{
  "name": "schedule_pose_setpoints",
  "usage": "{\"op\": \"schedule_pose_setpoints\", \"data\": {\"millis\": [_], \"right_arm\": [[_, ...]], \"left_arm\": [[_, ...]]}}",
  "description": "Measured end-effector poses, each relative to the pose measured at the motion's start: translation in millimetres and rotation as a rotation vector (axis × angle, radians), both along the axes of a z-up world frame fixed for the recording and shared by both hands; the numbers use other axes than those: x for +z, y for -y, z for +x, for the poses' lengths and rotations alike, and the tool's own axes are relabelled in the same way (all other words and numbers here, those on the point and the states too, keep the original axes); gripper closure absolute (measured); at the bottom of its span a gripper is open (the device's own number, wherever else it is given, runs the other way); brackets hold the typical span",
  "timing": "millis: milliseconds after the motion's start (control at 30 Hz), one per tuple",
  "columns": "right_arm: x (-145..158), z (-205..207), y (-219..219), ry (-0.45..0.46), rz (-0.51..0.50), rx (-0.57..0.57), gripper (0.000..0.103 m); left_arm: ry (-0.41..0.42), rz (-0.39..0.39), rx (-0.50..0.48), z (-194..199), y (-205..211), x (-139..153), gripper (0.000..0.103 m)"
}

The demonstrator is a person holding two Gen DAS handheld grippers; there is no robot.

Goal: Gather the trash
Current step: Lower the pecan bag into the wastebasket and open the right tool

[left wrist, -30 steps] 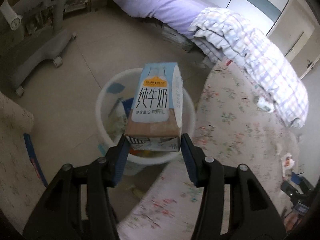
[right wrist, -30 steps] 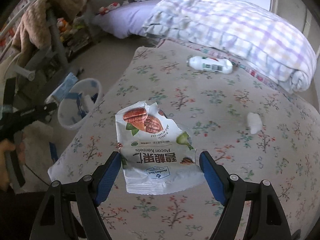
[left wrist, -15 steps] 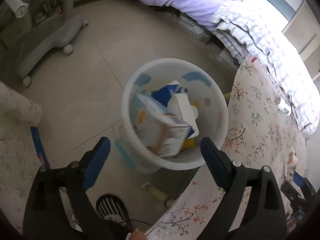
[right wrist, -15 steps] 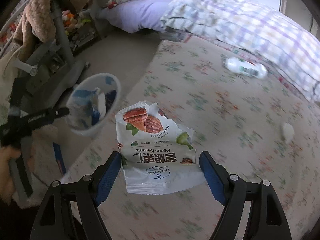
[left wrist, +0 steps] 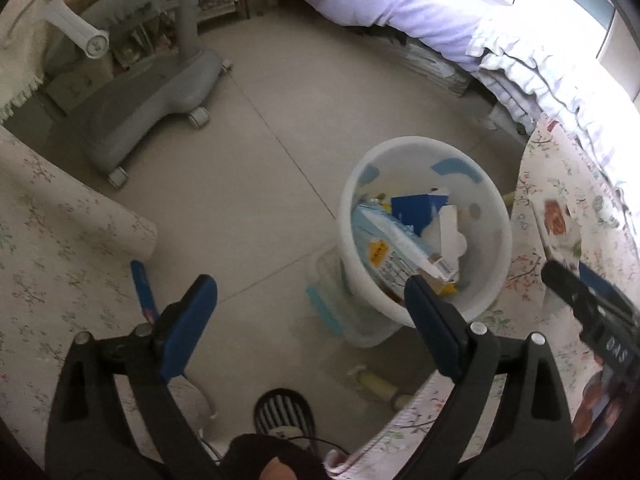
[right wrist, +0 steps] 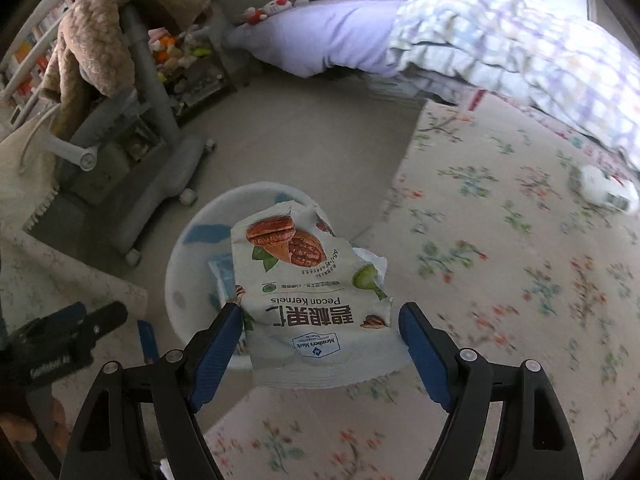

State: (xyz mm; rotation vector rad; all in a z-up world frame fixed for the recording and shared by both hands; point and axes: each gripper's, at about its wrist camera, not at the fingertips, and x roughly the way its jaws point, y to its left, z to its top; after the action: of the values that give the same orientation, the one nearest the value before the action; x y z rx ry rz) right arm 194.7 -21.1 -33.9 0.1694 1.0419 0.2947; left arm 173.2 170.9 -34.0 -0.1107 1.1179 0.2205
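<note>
Over the white bin (right wrist: 192,256) on the floor, my right tongs (right wrist: 320,330) carry the pecan bag (right wrist: 308,300), pinched across its bottom edge so the torn top hangs forward above the opening, ready to drop. Left tongs (left wrist: 308,312) have just been opening and now stand wide with nothing between the pads, hovering over bare floor (left wrist: 248,184) just beside the bin, clear of the right hand's path. Bin sits against the edge of the floral bedspread (right wrist: 520,280), handy for both hands. Inside it: milk carton (left wrist: 400,252) lying tilted, blue packaging (left wrist: 416,206), white scraps. Trash not yet collected: a small white bottle (right wrist: 604,190) on the bedspread, well apart from the bin.
</note>
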Motion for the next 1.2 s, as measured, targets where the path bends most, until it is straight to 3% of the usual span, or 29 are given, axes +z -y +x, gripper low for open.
{"op": "schedule_pose_setpoints", "data": {"millis": [267,600,733,1200], "right_arm": [[-2,19,-18,0.041,0.124,0.060,0.018],[6,3,-1,0.057,0.034,0.027,0.017],[8,-11,21,0.047,-0.001,0.001,0.016],[0,-82,140,-0.029,-0.111,-0.144,0.016]], "left_arm": [[0.009,0.046,0.066,-1,-11,4,0.005],[0.020,0.020,0.036,-2,0,7,0.005],[0.036,-0.037,-0.008,-5,12,10,0.005],[0.039,-0.087,-0.153,-7,73,17,0.004]]}}
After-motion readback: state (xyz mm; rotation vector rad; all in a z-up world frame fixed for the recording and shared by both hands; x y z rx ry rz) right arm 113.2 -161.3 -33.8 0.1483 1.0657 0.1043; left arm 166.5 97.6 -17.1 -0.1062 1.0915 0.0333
